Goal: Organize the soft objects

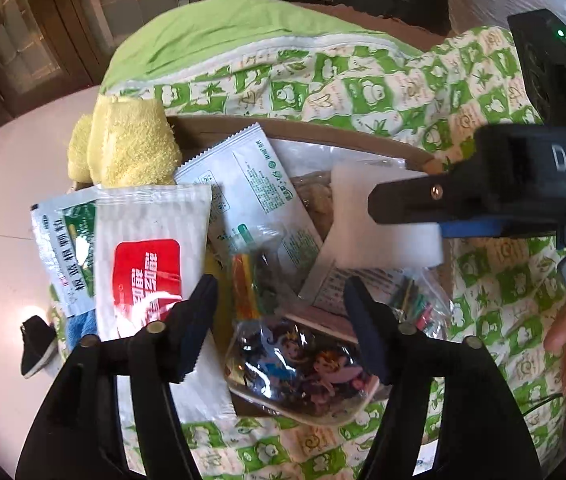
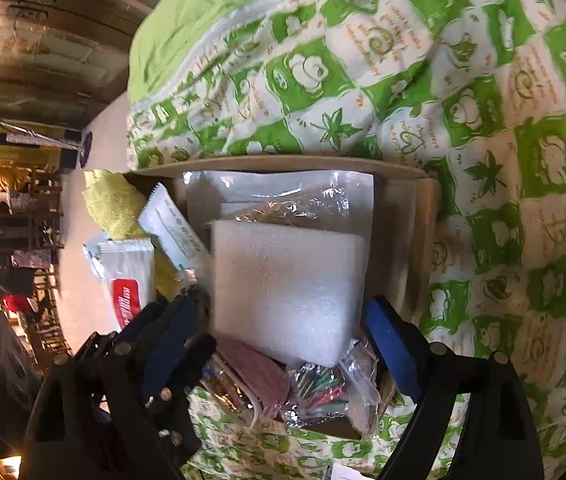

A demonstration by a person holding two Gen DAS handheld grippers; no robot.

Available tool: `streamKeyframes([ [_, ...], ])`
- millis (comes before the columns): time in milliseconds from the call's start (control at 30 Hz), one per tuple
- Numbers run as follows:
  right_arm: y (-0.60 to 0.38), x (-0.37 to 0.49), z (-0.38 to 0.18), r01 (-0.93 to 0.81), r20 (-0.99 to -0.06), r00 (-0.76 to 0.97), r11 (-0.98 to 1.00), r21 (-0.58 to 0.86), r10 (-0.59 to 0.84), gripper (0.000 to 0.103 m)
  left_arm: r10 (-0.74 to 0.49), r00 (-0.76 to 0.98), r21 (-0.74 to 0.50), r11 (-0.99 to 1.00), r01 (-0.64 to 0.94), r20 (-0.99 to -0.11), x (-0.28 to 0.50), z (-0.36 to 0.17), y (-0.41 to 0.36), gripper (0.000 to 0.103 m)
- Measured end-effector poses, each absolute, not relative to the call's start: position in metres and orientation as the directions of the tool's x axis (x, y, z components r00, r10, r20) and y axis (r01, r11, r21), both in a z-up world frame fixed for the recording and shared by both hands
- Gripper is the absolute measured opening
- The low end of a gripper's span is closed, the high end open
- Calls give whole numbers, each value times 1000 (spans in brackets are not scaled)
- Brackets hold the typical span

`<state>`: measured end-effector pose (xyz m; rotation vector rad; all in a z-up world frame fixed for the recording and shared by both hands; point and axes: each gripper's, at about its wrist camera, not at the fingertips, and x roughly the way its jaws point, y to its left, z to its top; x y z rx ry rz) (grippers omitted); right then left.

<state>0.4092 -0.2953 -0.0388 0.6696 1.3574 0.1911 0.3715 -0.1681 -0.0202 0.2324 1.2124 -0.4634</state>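
One foam block [image 2: 283, 288] in box [image 2: 415, 216], one yellow towel [image 1: 127, 140], both grippers [image 1: 283, 332] [image 2: 279, 340] apart, empty

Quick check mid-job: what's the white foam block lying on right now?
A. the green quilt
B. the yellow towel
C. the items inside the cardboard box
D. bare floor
C: the white foam block lies on bagged items inside the cardboard box, beside neither towel nor floor.

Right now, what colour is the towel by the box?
Pale yellow towel; clearest in left wrist view.
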Motion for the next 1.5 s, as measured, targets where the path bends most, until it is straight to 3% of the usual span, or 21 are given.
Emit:
streamKeyframes([
  [433, -308, 349, -14, 180, -829, 336, 834, 522, 447, 89, -143, 385, 56, 885, 462, -912, 308, 14, -146, 69],
  [667, -296, 261, -12, 116, -813, 449, 879, 463, 369, 89, -191, 378, -22, 913, 408, -906, 279, 21, -114, 69],
  [1000, -261, 203, -9, 81, -792, 536, 917, 390, 290, 89, 6, 483, 201, 914, 353, -875, 241, 19, -103, 72],
  [1500, -238, 180, -8, 109, -814, 539, 941, 321, 216, 89, -82, 474, 124, 913, 389, -877, 239, 26, -101, 72],
])
